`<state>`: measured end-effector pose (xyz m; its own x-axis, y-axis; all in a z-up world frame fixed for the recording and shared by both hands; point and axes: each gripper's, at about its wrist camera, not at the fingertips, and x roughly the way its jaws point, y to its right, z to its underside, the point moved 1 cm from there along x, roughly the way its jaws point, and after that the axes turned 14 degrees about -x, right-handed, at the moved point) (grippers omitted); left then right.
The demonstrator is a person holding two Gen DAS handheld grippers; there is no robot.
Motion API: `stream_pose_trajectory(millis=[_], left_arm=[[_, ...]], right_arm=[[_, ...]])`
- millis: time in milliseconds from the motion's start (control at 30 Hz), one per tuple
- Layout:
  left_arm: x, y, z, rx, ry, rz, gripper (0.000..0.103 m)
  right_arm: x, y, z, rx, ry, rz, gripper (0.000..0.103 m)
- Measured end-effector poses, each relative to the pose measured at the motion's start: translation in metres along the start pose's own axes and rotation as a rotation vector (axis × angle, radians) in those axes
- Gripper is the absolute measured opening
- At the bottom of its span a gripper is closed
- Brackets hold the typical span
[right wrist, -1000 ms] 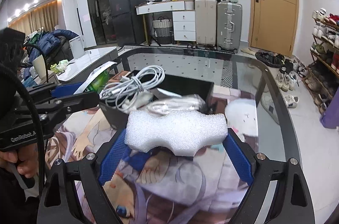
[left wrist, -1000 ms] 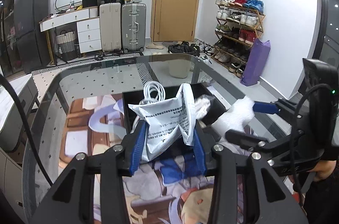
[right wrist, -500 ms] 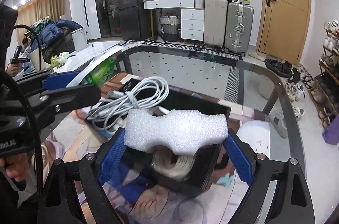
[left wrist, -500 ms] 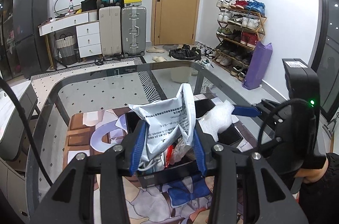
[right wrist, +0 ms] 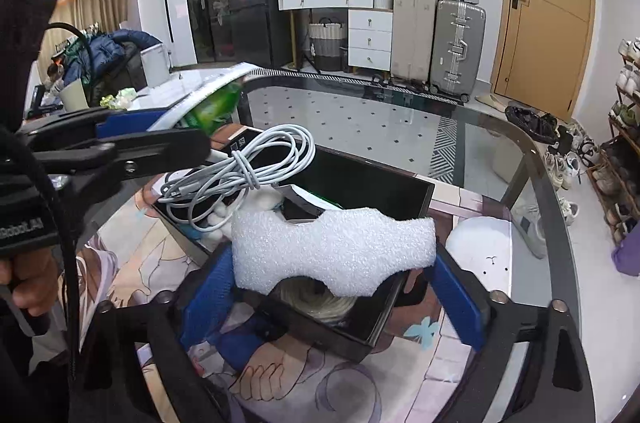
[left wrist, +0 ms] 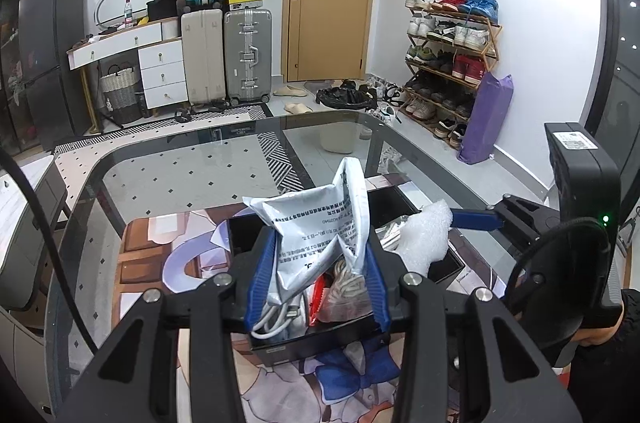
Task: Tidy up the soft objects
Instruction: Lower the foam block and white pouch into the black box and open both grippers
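Observation:
My left gripper (left wrist: 316, 275) is shut on a white printed plastic pouch (left wrist: 316, 223) and holds it above the near end of a black box (left wrist: 404, 201). My right gripper (right wrist: 332, 283) is shut on a white foam block (right wrist: 332, 251) above the same black box (right wrist: 384, 183). The foam block also shows in the left wrist view (left wrist: 424, 239), at the right over the box. Inside the box lie a coiled white cable (right wrist: 240, 175), a rope coil (right wrist: 316, 299) and cotton balls (right wrist: 220, 219). The pouch also shows in the right wrist view (right wrist: 212, 103), at the left.
The box sits on a printed cartoon mat (left wrist: 160, 255) on a glass table (left wrist: 180, 167). A white round pad (right wrist: 480, 251) lies on the mat right of the box. Suitcases (left wrist: 228, 55), drawers and a shoe rack (left wrist: 448, 59) stand beyond the table.
Both grippers moved in over the black box, each still holding its object. The box contents now lie directly under the pouch and the foam.

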<state>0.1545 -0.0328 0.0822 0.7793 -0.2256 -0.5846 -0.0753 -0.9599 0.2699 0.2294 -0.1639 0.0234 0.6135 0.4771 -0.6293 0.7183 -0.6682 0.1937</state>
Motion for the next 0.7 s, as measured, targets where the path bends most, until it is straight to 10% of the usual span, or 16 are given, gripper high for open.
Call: stream_pose_trajectory(millis=[333, 700], left_arm=[[0.008, 0.008, 0.001, 0.018, -0.014, 0.002, 0.041], [0.025, 0.014, -0.001, 0.034, -0.032, -0.006, 0.041]], right_arm=[[-0.035, 0.015, 0.018, 0.086, 0.095, 0.054, 0.102], [0.003, 0.024, 0.019, 0.100, 0.000, 0.098, 0.102]])
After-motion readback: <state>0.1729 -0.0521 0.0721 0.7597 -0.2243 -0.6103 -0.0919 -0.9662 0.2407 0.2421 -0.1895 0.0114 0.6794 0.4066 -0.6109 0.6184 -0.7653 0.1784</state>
